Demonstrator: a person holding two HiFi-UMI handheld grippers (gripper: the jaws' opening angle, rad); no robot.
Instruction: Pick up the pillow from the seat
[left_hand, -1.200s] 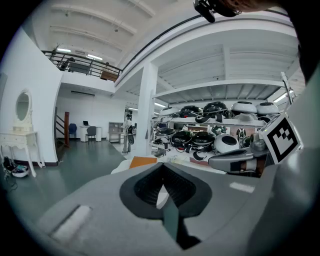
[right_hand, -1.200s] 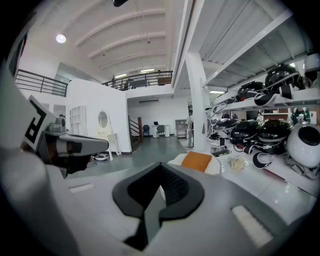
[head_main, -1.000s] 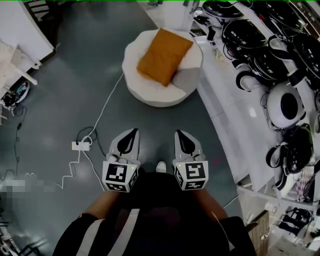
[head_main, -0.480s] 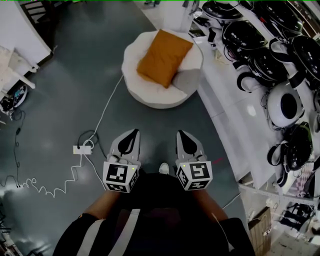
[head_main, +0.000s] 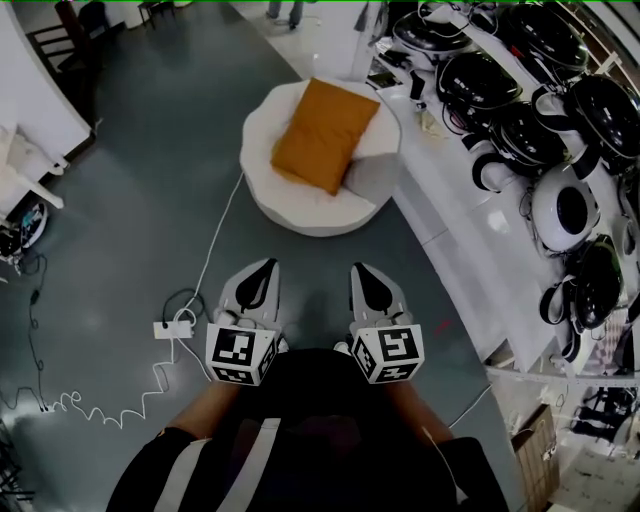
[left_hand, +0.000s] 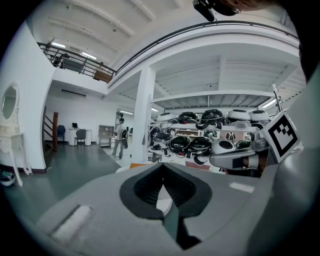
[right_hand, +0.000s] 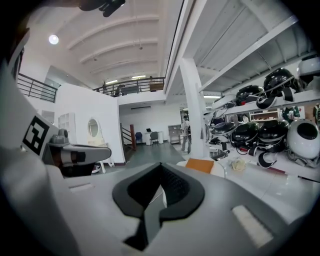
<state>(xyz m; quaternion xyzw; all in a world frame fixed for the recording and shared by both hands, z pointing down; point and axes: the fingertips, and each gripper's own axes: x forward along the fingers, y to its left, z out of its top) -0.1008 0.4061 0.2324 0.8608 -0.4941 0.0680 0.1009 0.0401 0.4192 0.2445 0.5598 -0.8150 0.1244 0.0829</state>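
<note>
The left gripper (head_main: 262, 270) and right gripper (head_main: 360, 272), smooth grey shells, are closed and empty. Well ahead of them, the soft rectangular orange pillow (head_main: 322, 133) lies on the round white seat (head_main: 372, 178).

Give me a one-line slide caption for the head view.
Shut and empty, the left gripper and right gripper hover side by side short of a white seat bearing an orange pillow.

Orange pillow (head_main: 322, 135) lies flat on the round white seat (head_main: 300, 208), nothing touching it. Left tool (head_main: 266, 266) and right tool (head_main: 358, 270) are side by side over the grey floor (head_main: 130, 200), well short of the seat, both closed and empty. Helmets (head_main: 520, 130) line the white shelf (head_main: 440, 200) at right. Power strip (head_main: 168, 328) sits left of the tools.
</note>
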